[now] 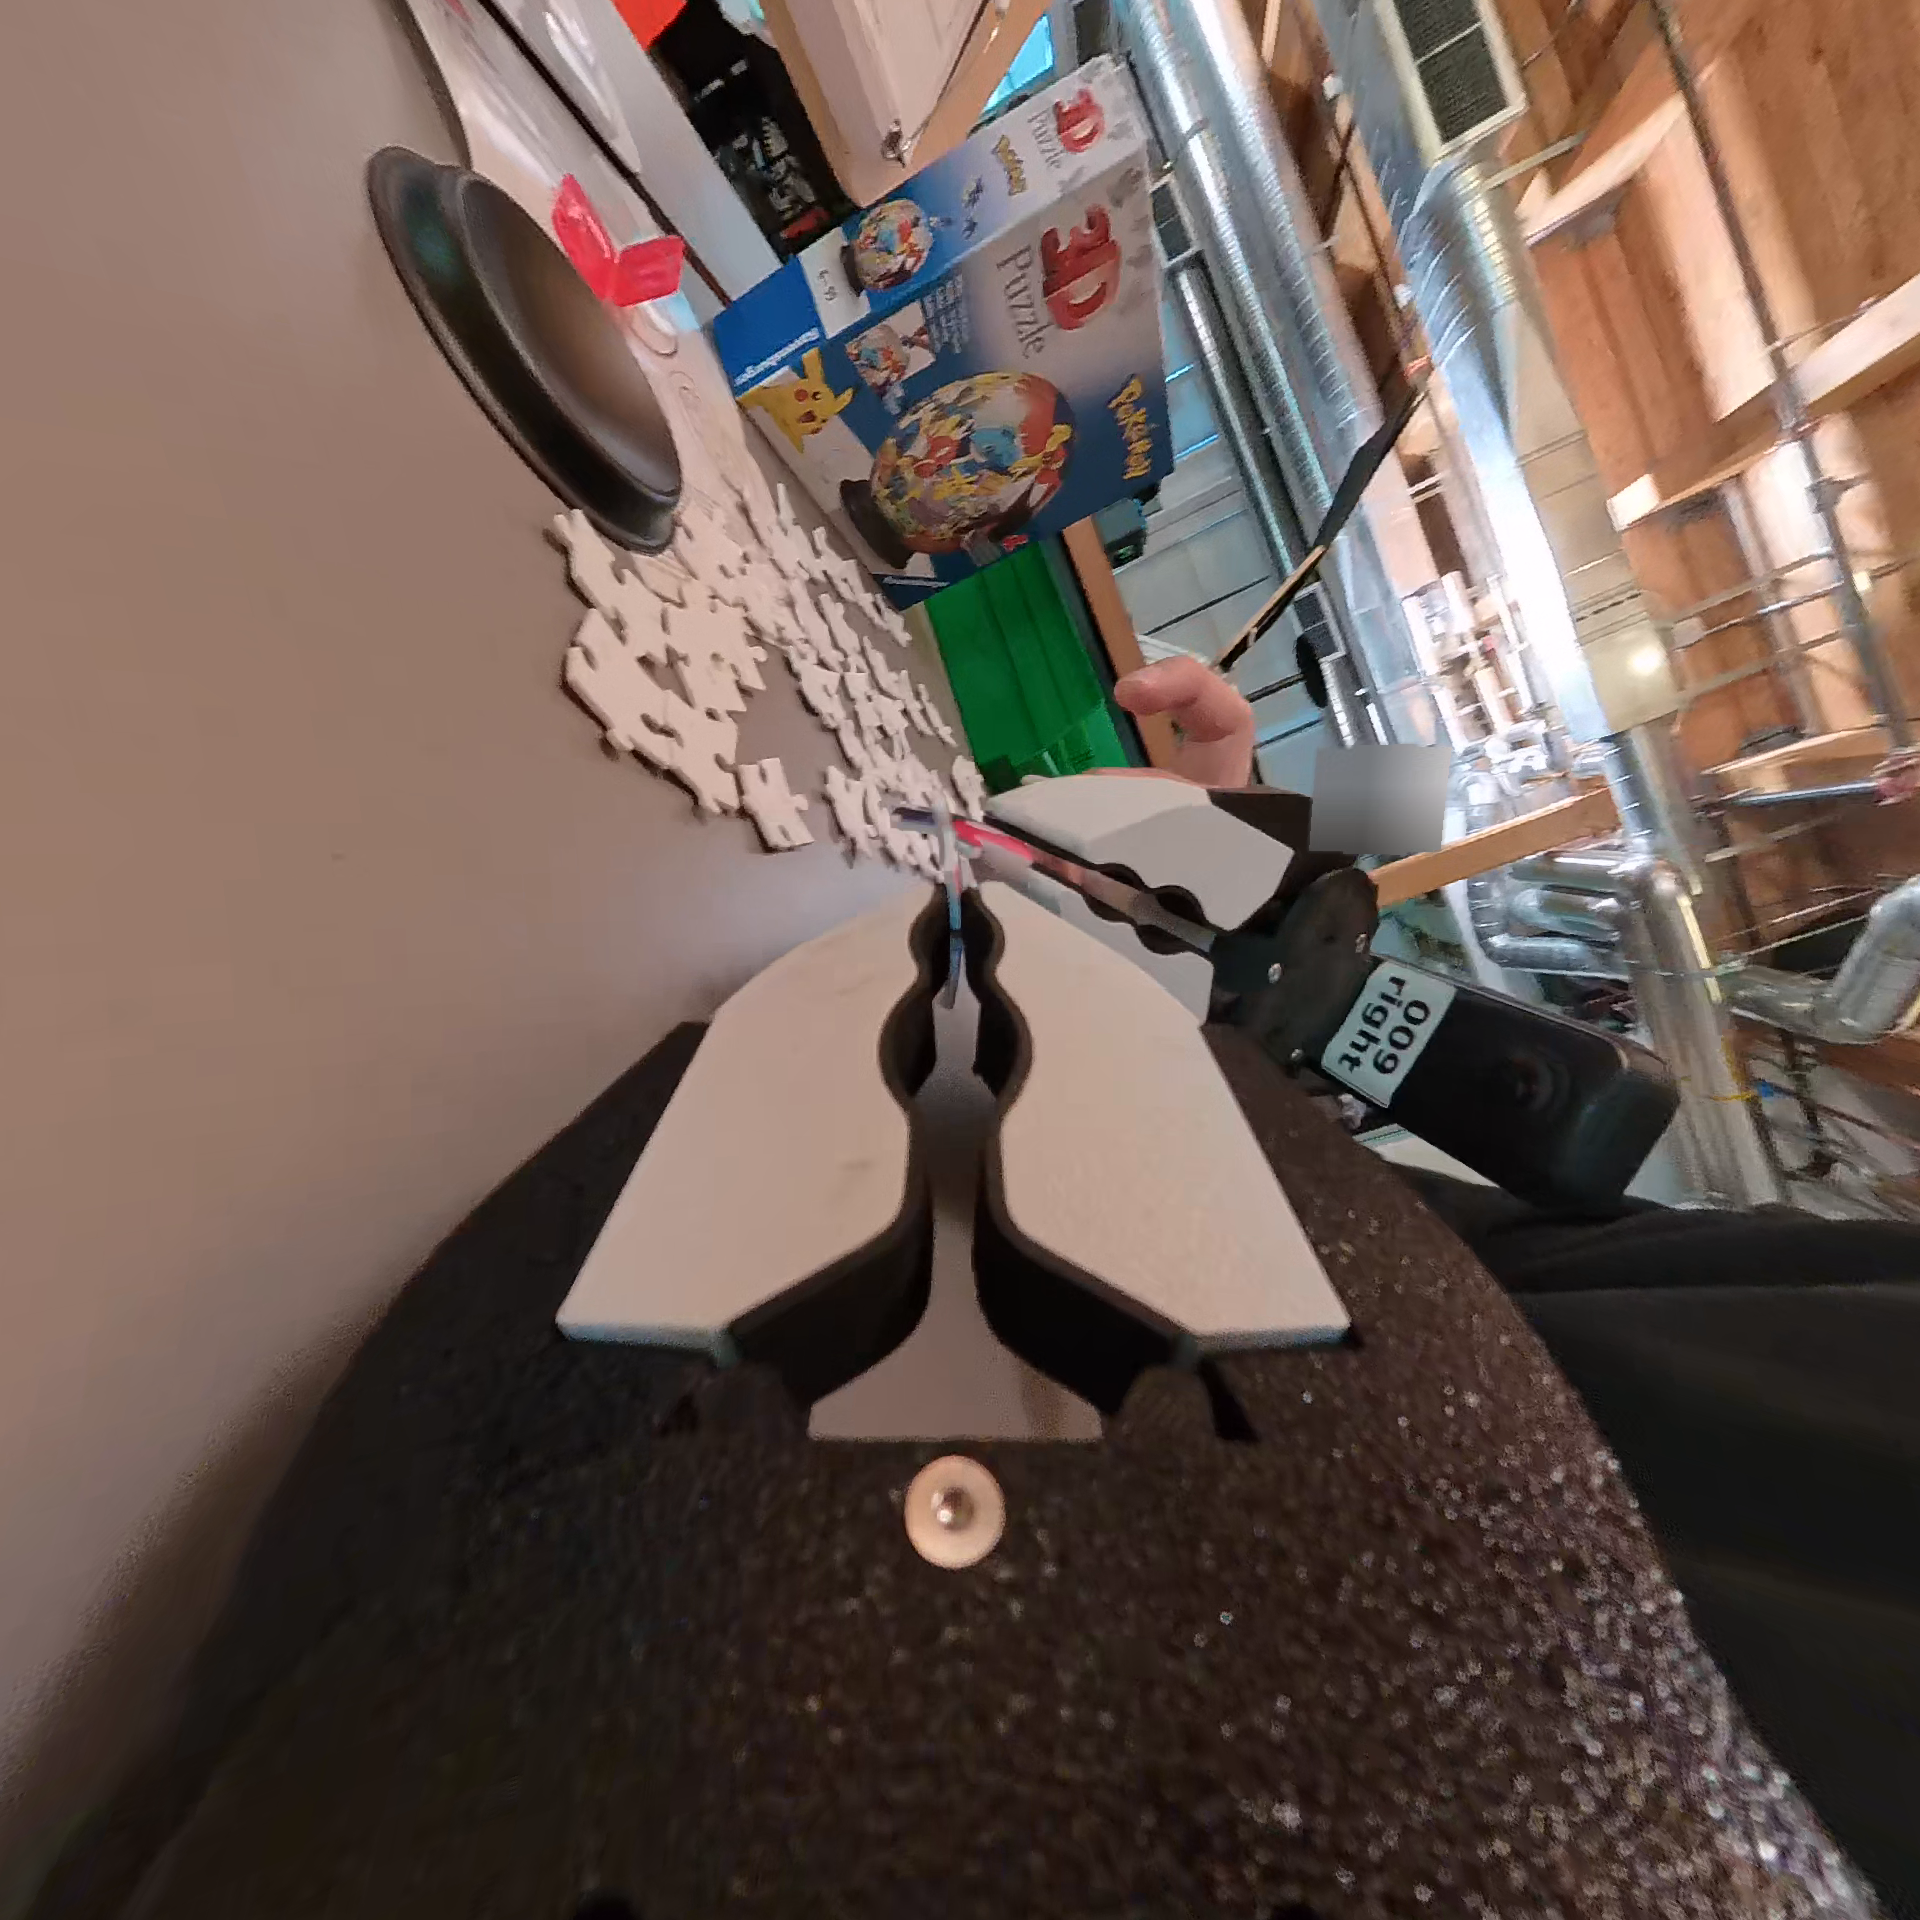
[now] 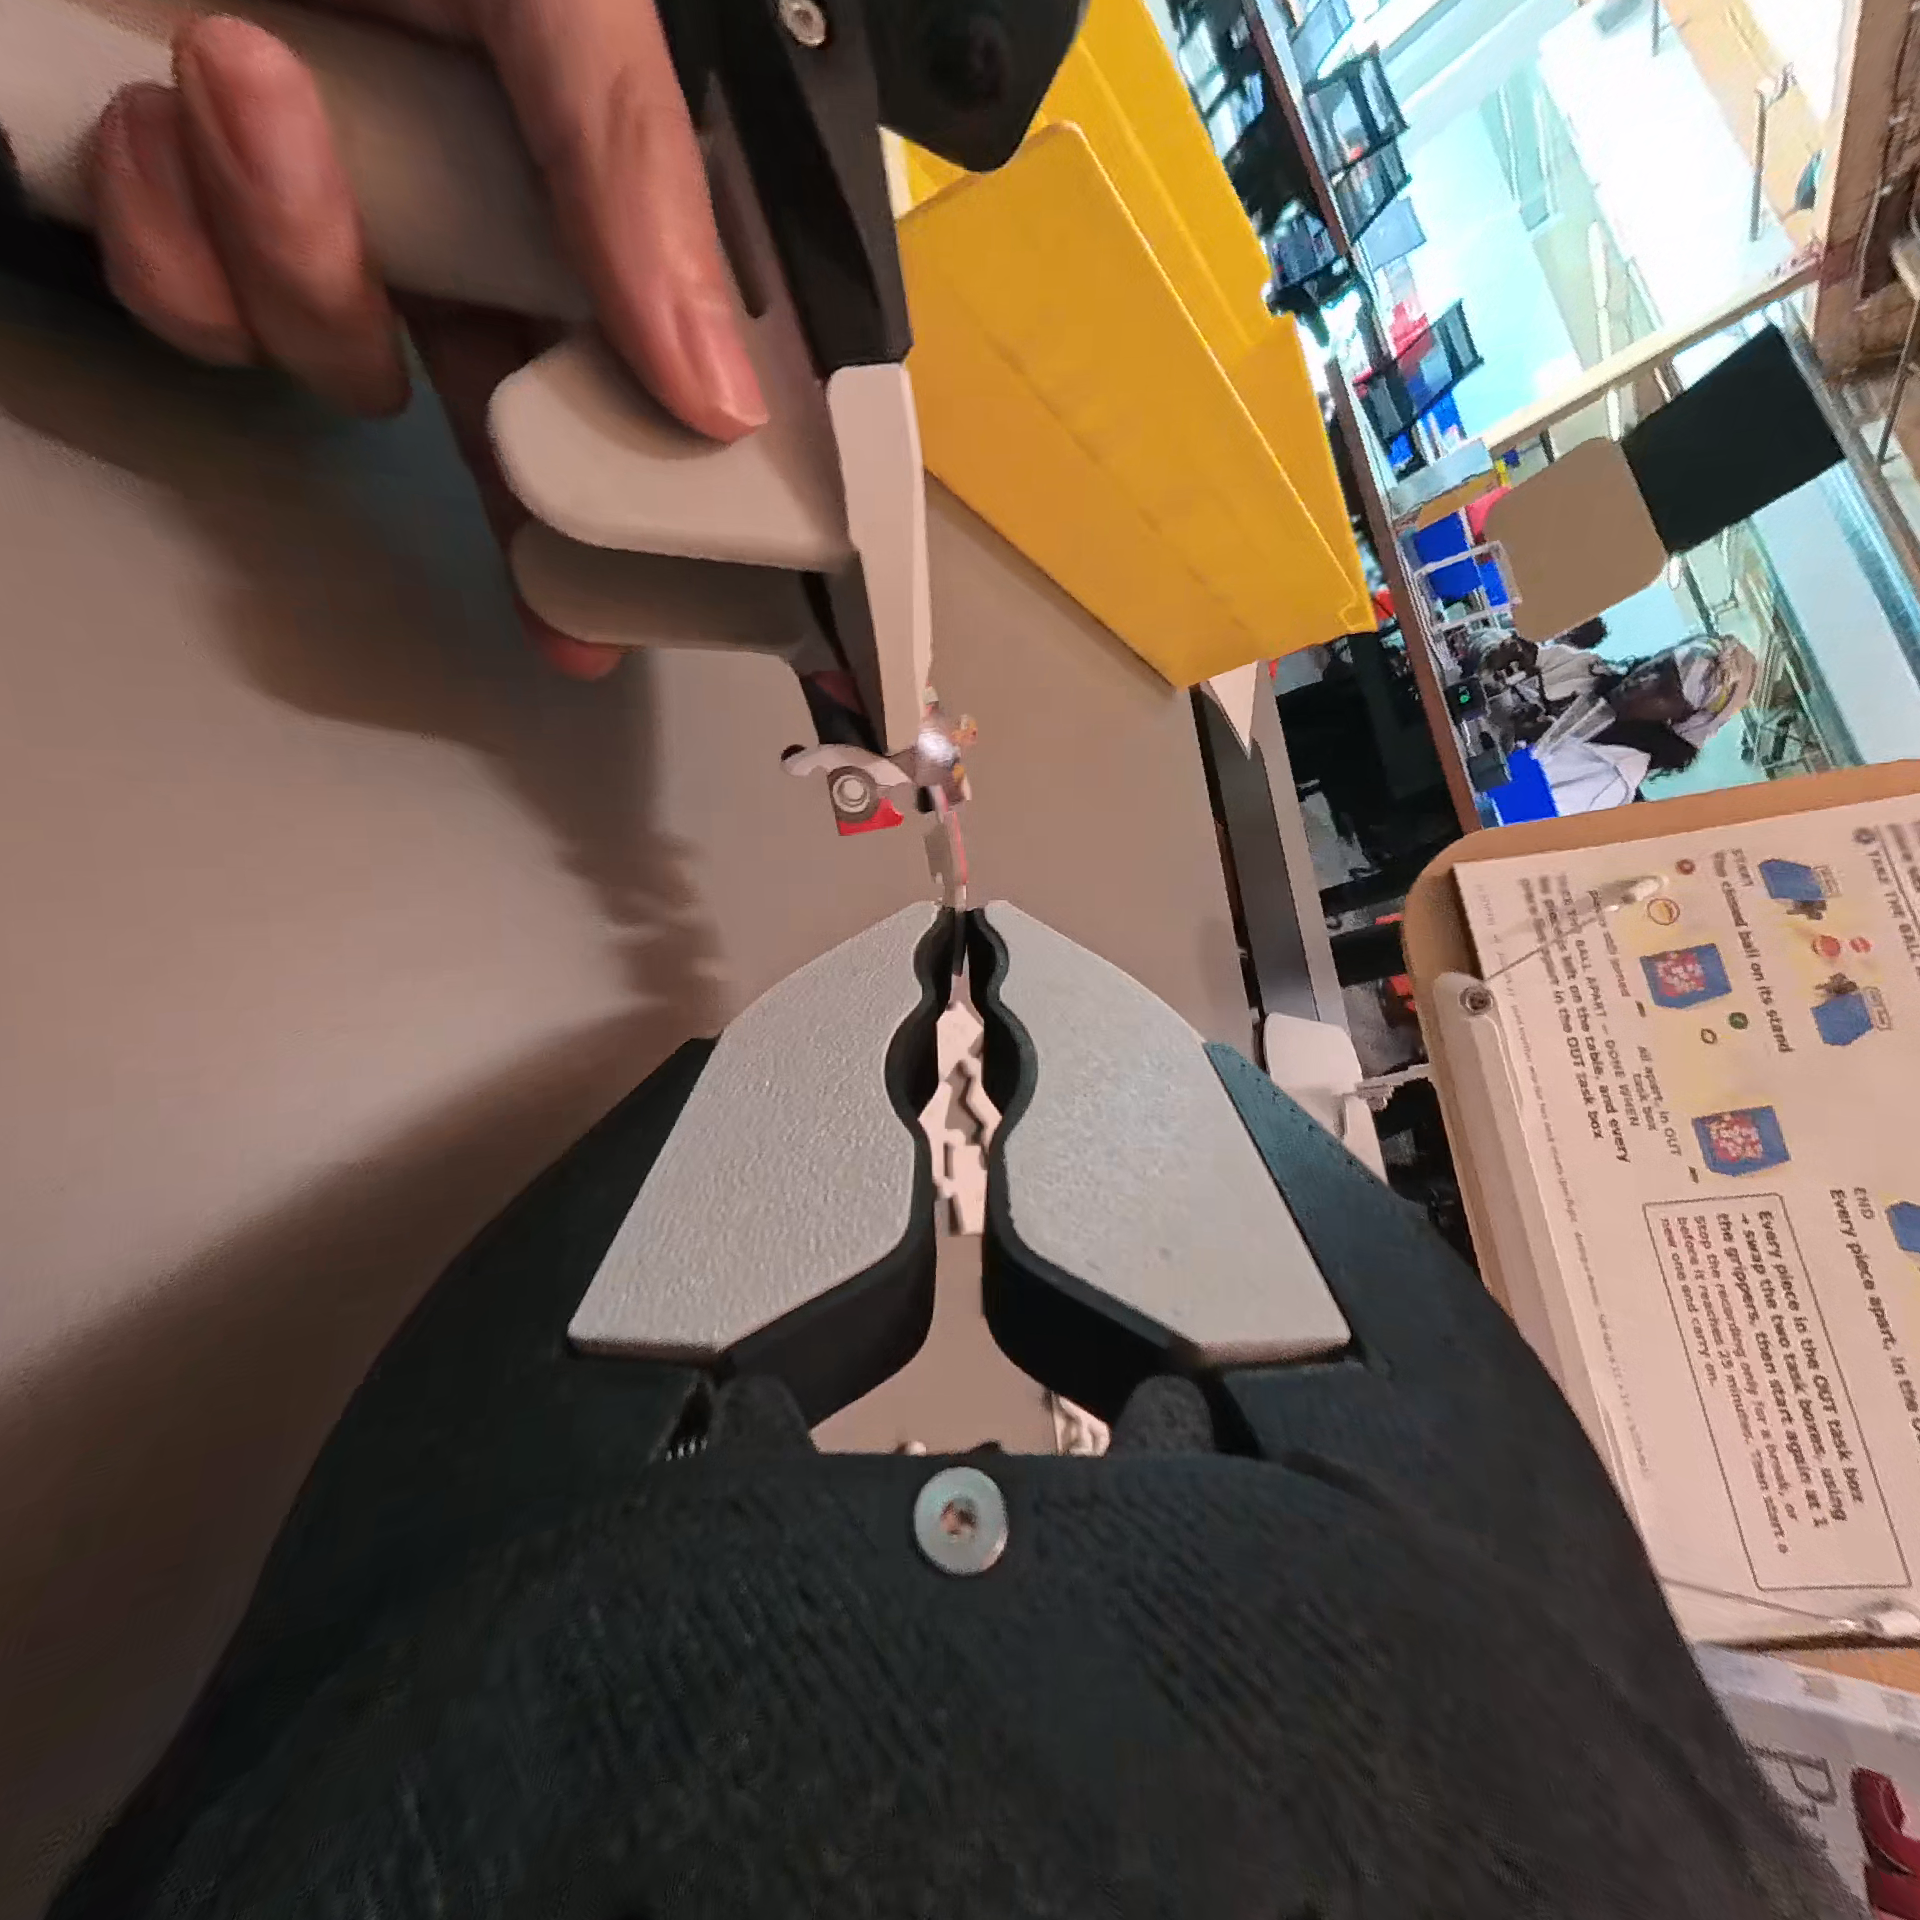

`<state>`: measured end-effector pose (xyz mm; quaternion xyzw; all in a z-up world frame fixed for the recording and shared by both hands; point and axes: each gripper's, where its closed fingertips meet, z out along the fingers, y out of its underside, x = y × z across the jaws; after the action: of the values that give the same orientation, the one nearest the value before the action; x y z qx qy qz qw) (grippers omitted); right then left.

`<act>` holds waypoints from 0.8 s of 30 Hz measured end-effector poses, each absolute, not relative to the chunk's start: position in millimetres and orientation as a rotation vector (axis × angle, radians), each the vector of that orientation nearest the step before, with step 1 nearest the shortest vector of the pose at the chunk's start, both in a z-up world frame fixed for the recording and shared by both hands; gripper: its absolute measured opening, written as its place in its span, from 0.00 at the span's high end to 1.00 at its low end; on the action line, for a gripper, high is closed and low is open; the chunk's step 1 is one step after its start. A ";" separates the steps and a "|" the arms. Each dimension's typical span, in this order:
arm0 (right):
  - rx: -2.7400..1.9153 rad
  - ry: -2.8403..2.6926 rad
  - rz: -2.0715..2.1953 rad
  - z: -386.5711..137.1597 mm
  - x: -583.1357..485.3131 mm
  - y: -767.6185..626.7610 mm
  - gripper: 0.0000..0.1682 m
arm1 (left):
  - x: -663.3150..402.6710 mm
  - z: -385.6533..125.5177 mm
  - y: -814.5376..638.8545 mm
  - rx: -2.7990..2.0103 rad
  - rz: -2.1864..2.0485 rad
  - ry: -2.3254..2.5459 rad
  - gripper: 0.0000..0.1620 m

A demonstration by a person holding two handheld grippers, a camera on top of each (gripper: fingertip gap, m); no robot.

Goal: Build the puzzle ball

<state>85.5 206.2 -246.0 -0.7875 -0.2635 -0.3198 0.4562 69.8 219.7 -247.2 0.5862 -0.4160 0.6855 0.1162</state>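
My left gripper [image 1: 958, 925] and right gripper [image 2: 958, 920] each pinched a puzzle piece [image 1: 954, 940] edge-on; prints unreadable, join blurred above the table [image 1: 260, 727].

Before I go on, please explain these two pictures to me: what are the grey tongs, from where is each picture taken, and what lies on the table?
There is no robot here. A person holds one hand-operated gripper in each hand, and a camera on each looks forward along its two grey fingers.

The left wrist view shows the left gripper shut on a thin puzzle piece. The right gripper comes in from the side, also pinching a piece.

The right wrist view shows the right gripper with its piece, and the person's hand on the other gripper's handle. The two pieces meet at the tips.

On the table lie loose white pieces, a black round stand and the puzzle box.
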 end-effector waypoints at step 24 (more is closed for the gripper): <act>-1.533 -0.741 -1.571 -192.2 91.7 200.4 0.99 | 70.6 -195.0 207.5 1.467 2.123 -0.807 0.99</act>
<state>91.7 200.4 -192.2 -0.6063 -0.2930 -0.6211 0.4010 70.6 207.5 -195.0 0.5297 -0.2912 0.7664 0.2174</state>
